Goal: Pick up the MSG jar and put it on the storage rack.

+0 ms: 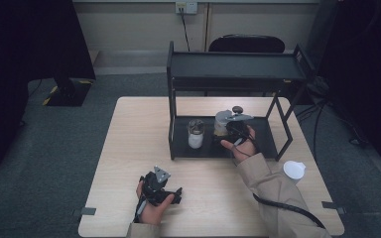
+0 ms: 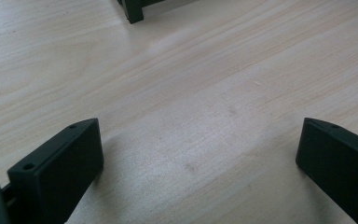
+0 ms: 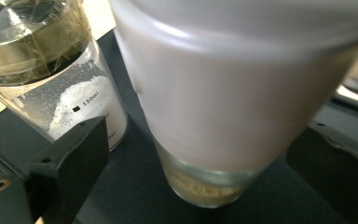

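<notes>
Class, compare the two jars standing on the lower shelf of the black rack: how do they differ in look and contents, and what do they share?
The left jar has clear walls and a clear lid; the right jar is covered by a frosted whitish sleeve or cap. The left jar holds white powder; the right jar shows yellowish grains at its base. The right jar stands between the right tool's open jaws; the left jar stands beside them. Both stand upright on the rack's lower shelf.

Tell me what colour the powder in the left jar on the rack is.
White powder in the left jar; the right gripper view shows it best.
</notes>
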The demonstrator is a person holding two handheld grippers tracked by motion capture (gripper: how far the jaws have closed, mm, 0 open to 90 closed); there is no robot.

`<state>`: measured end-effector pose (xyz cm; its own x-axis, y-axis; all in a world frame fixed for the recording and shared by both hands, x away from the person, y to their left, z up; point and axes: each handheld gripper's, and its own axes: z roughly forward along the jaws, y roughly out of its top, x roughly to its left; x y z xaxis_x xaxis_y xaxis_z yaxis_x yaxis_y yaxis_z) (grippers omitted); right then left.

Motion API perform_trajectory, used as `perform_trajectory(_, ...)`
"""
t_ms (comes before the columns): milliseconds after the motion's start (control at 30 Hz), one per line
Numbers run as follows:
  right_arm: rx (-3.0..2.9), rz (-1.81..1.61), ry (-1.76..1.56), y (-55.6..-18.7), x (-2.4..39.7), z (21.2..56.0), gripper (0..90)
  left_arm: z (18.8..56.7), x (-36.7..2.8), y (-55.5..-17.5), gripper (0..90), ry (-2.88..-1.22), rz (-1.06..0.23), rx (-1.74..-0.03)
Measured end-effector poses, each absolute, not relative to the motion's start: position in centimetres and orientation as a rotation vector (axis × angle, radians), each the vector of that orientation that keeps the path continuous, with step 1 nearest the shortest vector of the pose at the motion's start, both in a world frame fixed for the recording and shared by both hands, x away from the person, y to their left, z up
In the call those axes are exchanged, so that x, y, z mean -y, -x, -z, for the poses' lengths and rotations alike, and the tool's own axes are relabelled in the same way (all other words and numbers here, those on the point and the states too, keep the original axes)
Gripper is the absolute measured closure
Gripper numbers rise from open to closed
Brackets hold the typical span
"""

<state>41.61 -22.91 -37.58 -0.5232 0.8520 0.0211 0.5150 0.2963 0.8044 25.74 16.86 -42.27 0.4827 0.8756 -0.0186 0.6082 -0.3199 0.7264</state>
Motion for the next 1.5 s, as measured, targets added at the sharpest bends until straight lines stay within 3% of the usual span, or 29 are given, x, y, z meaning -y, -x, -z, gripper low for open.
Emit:
perform_trajectory(200,-2.146,-1.143,-1.272,-41.2,23.8,37.6,1.8,42.3,-16.9,-25.7,0.0,-2.049,-0.503,-1.221)
perform_trajectory(1500,-2.255,-1.268,-1.208,-36.3,26.3,38.4,1.2,42.3,-16.9,-25.7,0.0,-2.049,-0.503,-1.221)
